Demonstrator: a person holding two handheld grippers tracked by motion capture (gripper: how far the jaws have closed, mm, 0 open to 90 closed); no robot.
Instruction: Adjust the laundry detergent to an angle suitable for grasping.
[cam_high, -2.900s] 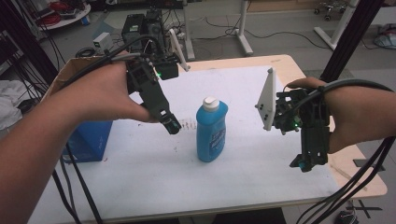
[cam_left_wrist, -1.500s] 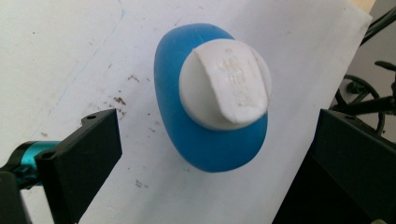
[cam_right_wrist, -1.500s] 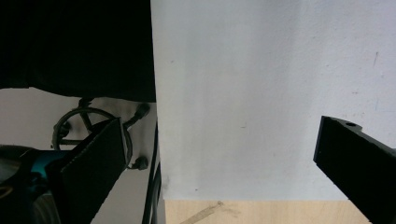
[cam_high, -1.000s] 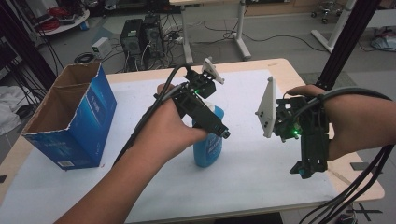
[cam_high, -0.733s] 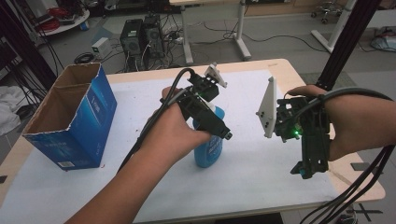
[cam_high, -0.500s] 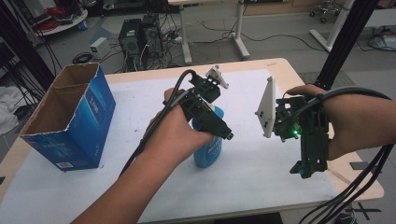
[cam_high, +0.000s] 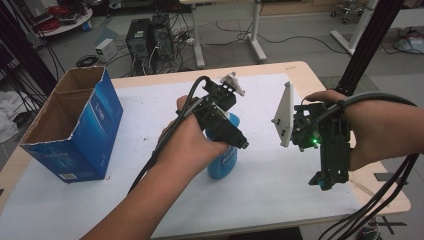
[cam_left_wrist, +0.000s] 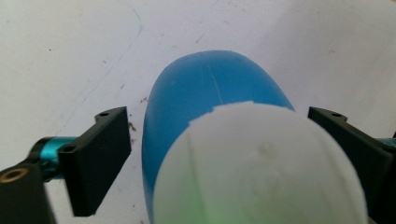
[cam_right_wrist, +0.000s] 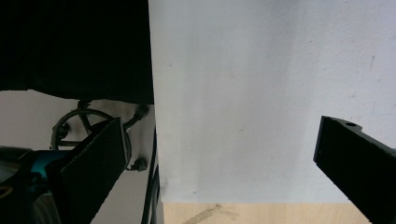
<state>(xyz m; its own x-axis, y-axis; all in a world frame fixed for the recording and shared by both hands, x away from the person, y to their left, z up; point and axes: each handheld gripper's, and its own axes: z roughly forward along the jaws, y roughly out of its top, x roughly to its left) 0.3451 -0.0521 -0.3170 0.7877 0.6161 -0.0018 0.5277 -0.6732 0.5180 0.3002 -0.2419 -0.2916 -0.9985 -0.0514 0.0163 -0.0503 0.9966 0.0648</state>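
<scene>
White table (cam_high: 150, 200): left gripper (cam_left_wrist: 219, 154) spread around blue bottle (cam_left_wrist: 187, 107); right gripper (cam_right_wrist: 219, 158) released; cardboard box (cam_high: 75, 125) open.

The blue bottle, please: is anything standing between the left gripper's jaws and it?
Nothing visible is in the way. In the left gripper view the left gripper is open, one jaw either side of the blue bottle and its white cap, with a small gap showing beside the nearer jaw.
</scene>
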